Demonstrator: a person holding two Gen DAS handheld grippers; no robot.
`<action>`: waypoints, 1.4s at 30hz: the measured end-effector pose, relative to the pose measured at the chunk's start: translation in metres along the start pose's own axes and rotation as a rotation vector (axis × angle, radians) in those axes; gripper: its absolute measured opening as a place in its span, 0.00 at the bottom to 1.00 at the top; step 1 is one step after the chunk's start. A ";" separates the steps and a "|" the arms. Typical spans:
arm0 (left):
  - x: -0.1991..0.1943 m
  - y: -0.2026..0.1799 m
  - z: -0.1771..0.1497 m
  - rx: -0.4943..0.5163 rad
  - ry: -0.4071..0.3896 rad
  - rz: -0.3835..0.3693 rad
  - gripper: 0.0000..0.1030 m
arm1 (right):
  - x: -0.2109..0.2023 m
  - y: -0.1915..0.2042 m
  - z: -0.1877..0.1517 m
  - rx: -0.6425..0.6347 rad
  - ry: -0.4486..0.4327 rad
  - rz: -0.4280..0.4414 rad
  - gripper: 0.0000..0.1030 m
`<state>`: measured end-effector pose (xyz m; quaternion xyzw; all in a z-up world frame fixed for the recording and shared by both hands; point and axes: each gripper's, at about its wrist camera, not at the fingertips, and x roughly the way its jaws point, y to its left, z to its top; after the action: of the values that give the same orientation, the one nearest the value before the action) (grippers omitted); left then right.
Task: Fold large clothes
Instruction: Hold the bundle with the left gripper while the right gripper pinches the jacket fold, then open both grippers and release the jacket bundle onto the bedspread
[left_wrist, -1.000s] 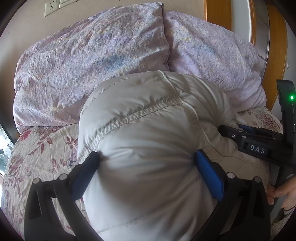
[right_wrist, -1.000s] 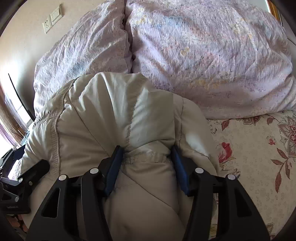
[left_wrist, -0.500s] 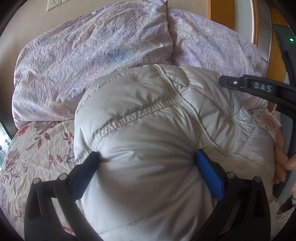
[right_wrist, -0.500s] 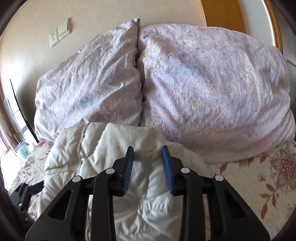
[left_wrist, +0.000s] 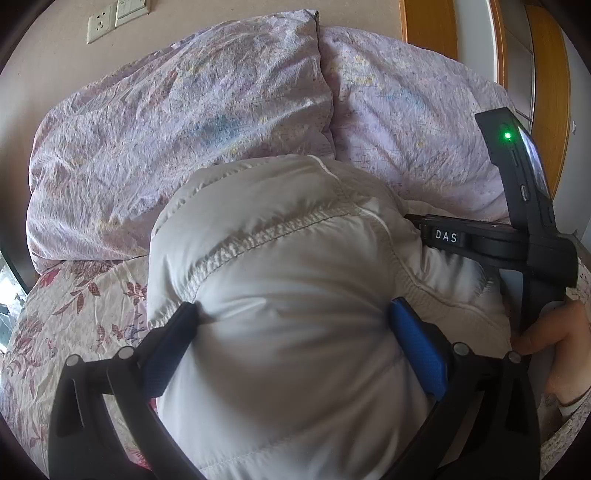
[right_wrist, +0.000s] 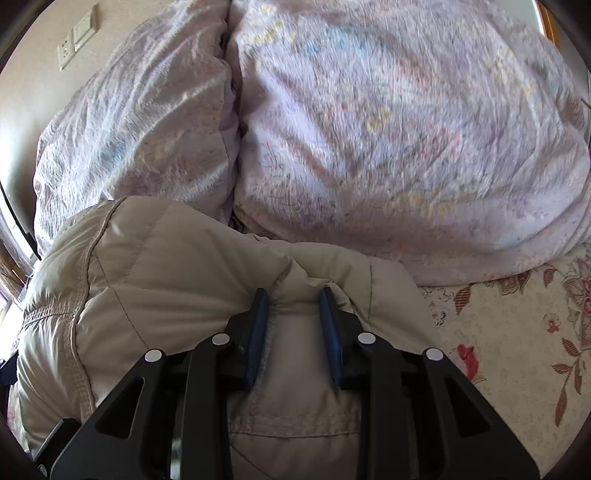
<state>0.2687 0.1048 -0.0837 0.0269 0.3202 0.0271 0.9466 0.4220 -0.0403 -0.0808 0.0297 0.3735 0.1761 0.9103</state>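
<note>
Regripping puffy jacket on bed.
Right gripper, free a half-second ago, pinches a fold again; left gripper stays clamped wide around bulk.

Daylight from the far left edge of both fisheye views washes the scene, brightest on the puffy off-white quilted jacket, whose satin sheen glares in the left wrist view; the same jacket reads duller beige from the right. The crumpled lilac floral pillows ahead of the right gripper smear with motion blur, while the left wrist view stays sharp. Soft shadow pools beneath the jacket's folds. Straight lines bow and corners darken to black at both frame rims.
</note>
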 end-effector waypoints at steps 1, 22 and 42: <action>0.001 0.000 0.000 0.000 -0.001 0.001 0.98 | 0.002 0.000 0.001 0.001 0.006 -0.002 0.29; 0.046 0.053 0.036 -0.128 0.117 -0.007 0.98 | -0.004 -0.011 -0.005 0.032 0.002 0.011 0.29; 0.058 0.047 0.024 -0.131 0.072 0.039 0.98 | 0.003 -0.021 0.000 0.054 0.002 0.032 0.29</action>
<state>0.3276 0.1551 -0.0961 -0.0299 0.3509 0.0675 0.9335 0.4303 -0.0586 -0.0862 0.0599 0.3786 0.1807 0.9058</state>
